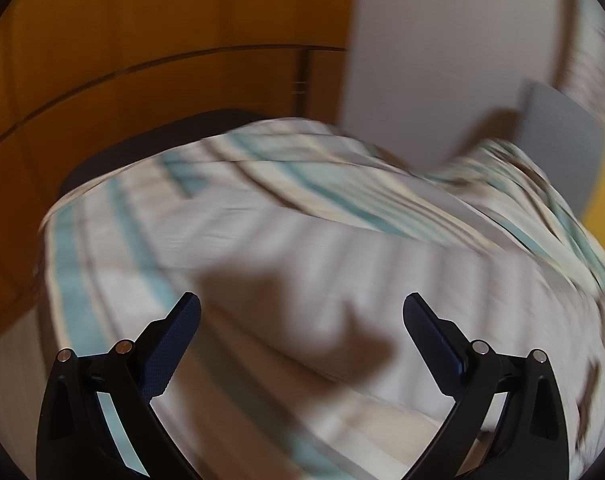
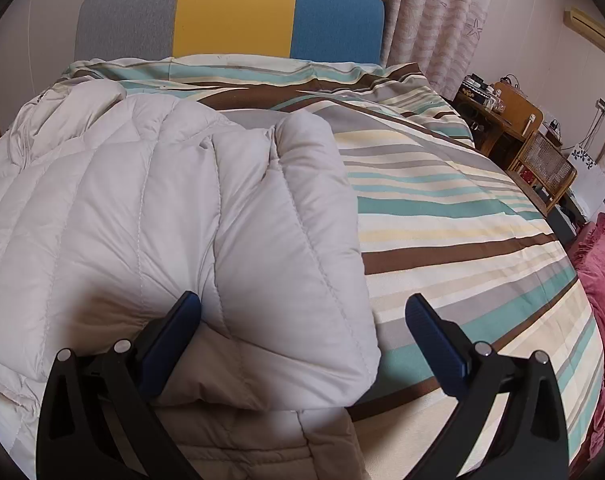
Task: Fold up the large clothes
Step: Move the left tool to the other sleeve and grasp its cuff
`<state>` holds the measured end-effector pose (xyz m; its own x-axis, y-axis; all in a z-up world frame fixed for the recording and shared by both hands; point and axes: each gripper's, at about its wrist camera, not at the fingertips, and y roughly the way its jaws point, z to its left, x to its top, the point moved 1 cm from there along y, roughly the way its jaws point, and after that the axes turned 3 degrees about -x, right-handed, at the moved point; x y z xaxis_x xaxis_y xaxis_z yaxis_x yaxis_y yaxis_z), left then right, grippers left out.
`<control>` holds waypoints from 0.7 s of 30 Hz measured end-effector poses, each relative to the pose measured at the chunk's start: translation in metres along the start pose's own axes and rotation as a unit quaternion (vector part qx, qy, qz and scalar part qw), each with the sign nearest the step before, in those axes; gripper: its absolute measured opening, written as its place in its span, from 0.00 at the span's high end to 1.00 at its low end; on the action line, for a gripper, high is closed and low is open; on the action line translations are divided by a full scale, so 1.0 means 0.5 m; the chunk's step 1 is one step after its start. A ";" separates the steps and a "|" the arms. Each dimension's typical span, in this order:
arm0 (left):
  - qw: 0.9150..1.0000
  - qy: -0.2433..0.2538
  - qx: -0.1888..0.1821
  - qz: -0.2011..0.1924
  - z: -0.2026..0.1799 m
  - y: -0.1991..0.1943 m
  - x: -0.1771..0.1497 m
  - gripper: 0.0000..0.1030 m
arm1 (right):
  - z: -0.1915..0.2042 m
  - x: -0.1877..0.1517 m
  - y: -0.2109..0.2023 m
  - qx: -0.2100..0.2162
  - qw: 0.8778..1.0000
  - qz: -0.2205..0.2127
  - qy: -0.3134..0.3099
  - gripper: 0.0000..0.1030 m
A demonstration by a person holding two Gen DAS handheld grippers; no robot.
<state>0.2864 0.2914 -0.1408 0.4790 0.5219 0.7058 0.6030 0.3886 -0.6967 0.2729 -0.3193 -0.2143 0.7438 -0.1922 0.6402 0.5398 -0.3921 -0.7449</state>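
Note:
A large pale quilted puffer coat (image 2: 150, 208) lies on the striped bedspread (image 2: 454, 208), with one sleeve (image 2: 298, 248) folded over its body. My right gripper (image 2: 302, 308) hovers open above the end of that sleeve, its left pad (image 2: 174, 344) near the fabric, nothing held. The left wrist view is motion-blurred. In it the same pale coat (image 1: 322, 272) fills the middle, and my left gripper (image 1: 302, 308) stands open above it, casting a shadow on the cloth. I cannot tell whether either gripper touches the coat.
A grey, yellow and blue headboard (image 2: 230, 12) stands at the far end of the bed. Wooden wardrobe panels (image 1: 142, 60) sit to the left. A wooden side table (image 2: 514, 128) with clutter and a red cushion (image 2: 598, 276) lie along the right side.

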 end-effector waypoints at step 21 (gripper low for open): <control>0.981 -0.181 0.037 0.055 0.140 0.174 0.020 0.41 | -0.002 -0.001 -0.001 -0.002 1.000 -0.002 -0.002 0.02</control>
<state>0.2990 0.3837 -0.2034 0.2735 0.7939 0.5431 0.5061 0.3613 -0.7832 0.2717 -0.3197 -0.2140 0.7437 -0.1871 0.6418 0.5407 -0.3962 -0.7421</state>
